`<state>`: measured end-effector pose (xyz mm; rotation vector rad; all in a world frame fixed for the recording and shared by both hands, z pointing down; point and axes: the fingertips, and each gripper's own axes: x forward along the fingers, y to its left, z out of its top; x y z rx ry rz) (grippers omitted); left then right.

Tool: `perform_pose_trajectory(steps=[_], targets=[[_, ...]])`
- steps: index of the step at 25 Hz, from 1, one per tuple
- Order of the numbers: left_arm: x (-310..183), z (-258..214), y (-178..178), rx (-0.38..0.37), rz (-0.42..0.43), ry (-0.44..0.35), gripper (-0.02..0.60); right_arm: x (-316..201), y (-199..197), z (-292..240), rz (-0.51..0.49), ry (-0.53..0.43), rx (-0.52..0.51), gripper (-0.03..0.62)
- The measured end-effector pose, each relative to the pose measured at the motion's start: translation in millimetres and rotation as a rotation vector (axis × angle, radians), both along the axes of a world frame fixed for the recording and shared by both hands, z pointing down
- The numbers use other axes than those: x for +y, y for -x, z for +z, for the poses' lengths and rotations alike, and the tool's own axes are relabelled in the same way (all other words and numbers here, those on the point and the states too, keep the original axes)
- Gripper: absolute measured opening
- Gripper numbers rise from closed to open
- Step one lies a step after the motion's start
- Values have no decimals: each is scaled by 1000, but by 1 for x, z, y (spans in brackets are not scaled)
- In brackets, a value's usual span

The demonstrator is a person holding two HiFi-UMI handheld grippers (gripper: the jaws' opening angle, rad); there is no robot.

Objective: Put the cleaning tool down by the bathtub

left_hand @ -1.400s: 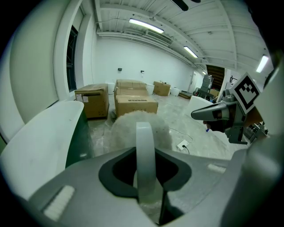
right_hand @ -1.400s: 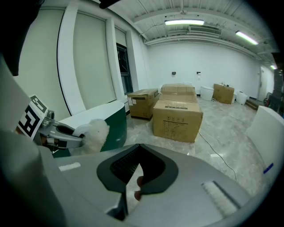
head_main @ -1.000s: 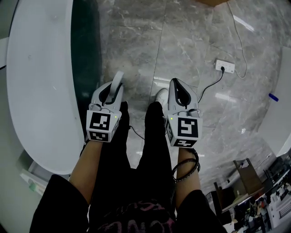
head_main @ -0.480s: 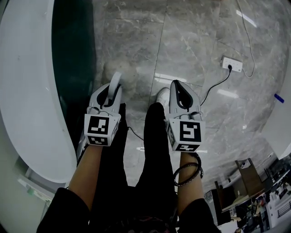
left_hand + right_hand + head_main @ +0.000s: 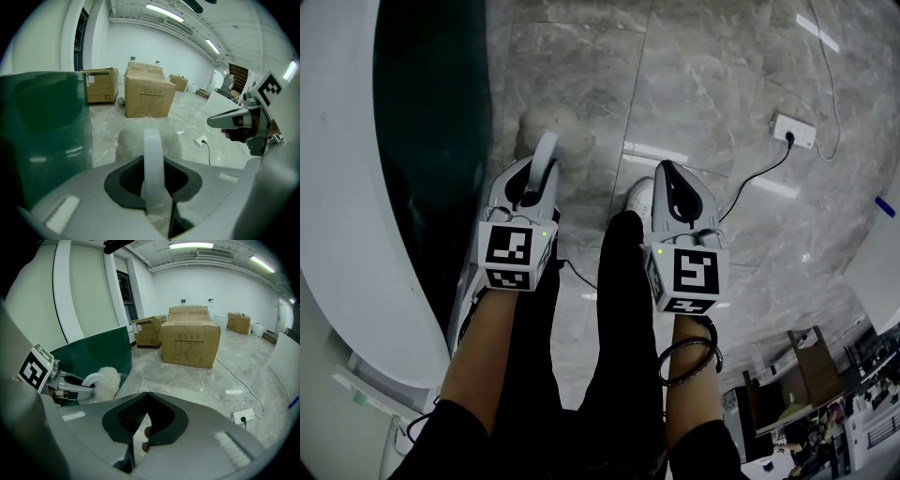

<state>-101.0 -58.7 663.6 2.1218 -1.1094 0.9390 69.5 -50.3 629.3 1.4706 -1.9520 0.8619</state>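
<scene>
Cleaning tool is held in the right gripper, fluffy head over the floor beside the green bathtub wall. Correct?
No: the left gripper holds the cleaning tool, jaws shut on its white handle, as the left gripper view shows. The right gripper is shut on nothing. The fluffy head is over the floor beside the green bathtub wall.

The print on the cardboard box (image 5: pixel 190 344) is too blurred to read.

right gripper (image 5: pixel 147 393) has its jaws pinched together on nothing, and off to the left the left gripper (image 5: pixel 89 386) grips the fluffy white cleaning tool (image 5: pixel 109 379) just beside the green bathtub (image 5: pixel 93 352), with cardboard boxes (image 5: pixel 190 341) behind
</scene>
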Motion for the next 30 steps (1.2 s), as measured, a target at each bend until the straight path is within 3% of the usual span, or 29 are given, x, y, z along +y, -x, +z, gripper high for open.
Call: perform_pose_trajectory(steps=[22, 30], targets=[[20, 141, 22, -77, -28, 82, 78, 20, 11, 140, -9, 85, -45, 23], [25, 191, 31, -86, -87, 120, 78, 28, 17, 184, -17, 111, -57, 23]])
